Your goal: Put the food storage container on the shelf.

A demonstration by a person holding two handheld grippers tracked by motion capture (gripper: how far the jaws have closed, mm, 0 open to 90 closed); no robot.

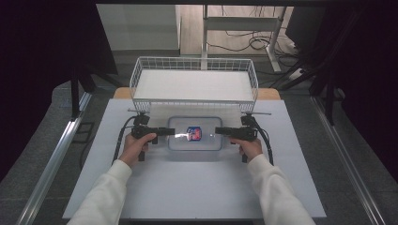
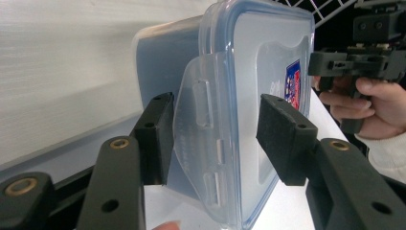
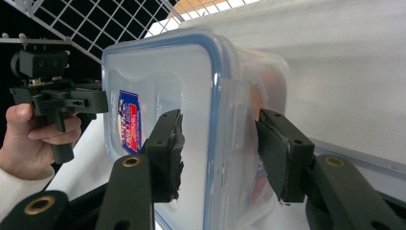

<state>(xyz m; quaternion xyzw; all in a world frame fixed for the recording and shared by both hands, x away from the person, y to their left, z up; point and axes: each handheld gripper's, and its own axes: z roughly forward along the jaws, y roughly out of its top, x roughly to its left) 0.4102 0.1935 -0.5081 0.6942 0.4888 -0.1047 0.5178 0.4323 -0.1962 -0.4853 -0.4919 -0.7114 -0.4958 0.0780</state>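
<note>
A clear plastic container [image 1: 206, 140] with a blue-rimmed lid and a red and blue sticker [image 1: 194, 133] lies flat on the white table. My left gripper [image 1: 172, 132] is at its left end, open. Its jaws straddle the lid's latch flap [image 2: 203, 139], which stands out from the container [image 2: 163, 57] wall; one pad [image 2: 282, 136] hovers over the lid. My right gripper [image 1: 218, 131] is open at the right end. In the right gripper view the container [image 3: 158, 72] edge and its latch [image 3: 238, 127] sit between the right gripper [image 3: 220, 153] jaws, with small gaps on both sides.
A white wire basket [image 1: 194, 63] stands just behind the container, at the table's [image 1: 187, 187] far edge. Both hands hold the grippers level, pointing at each other. Metal rails run along the floor on both sides.
</note>
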